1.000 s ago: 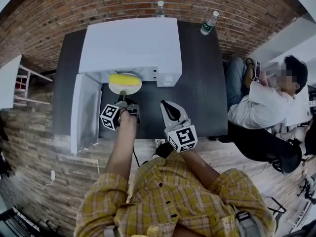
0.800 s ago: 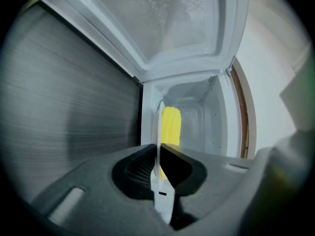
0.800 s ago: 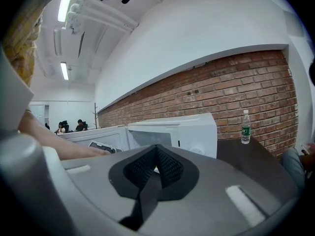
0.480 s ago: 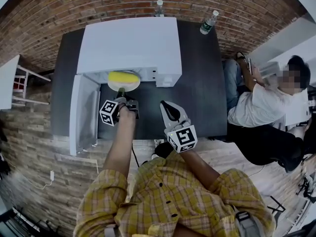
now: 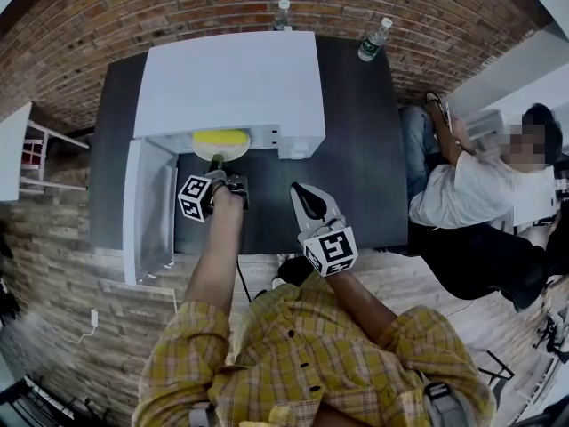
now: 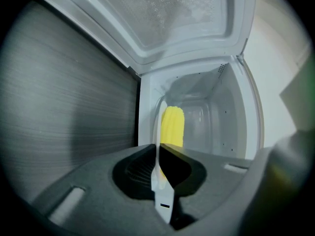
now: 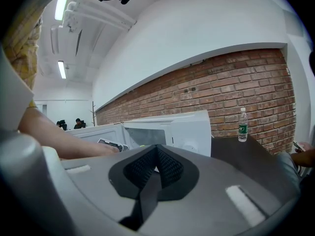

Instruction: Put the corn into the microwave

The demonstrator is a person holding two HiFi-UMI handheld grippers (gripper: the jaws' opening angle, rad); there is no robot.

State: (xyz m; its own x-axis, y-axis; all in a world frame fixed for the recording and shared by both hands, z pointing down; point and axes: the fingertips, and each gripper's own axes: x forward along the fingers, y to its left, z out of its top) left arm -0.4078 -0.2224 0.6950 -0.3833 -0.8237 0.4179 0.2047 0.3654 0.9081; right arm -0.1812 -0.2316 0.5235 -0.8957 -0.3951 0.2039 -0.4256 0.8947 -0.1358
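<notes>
The yellow corn (image 5: pixel 220 136) lies on a white plate (image 5: pixel 233 153) at the mouth of the white microwave (image 5: pixel 233 78), whose door (image 5: pixel 151 207) hangs open to the left. My left gripper (image 5: pixel 218 162) is shut on the plate's near rim. In the left gripper view the rim (image 6: pixel 158 132) runs edge-on between the jaws of the left gripper (image 6: pixel 158 150), which have just closed a little tighter on it. The corn (image 6: pixel 173 126) lies beyond, inside the white cavity. My right gripper (image 5: pixel 303 194) hovers over the dark table (image 5: pixel 356 167), shut and empty (image 7: pixel 156 154).
Two water bottles (image 5: pixel 283 14) (image 5: pixel 374 39) stand at the table's far edge behind the microwave. A person (image 5: pixel 471 194) sits at the table's right side. A white piece of furniture (image 5: pixel 18 149) stands at the left on the brick floor.
My left gripper has pushed the plate with the corn farther into the microwave's opening. The right gripper has stayed put.
</notes>
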